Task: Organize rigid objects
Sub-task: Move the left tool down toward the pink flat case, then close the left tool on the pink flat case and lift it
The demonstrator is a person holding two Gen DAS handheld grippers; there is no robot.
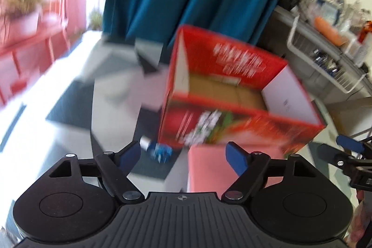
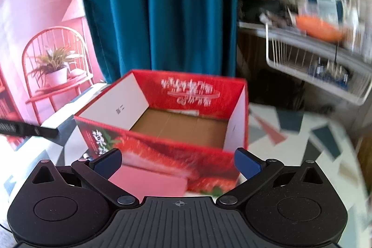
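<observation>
An open red cardboard box with a bare brown floor stands on the patterned table; it also shows in the right wrist view. A pink flat object lies in front of it, seen in the right wrist view too. A small blue and silver object lies left of the box. My left gripper is open and empty above the pink object. My right gripper is open and empty, in front of the box; it shows at the right edge of the left wrist view.
A teal curtain hangs behind the table. A white wire rack with cluttered items stands at the right. A pink backdrop with a printed chair is at the left. The left gripper's black body pokes in there.
</observation>
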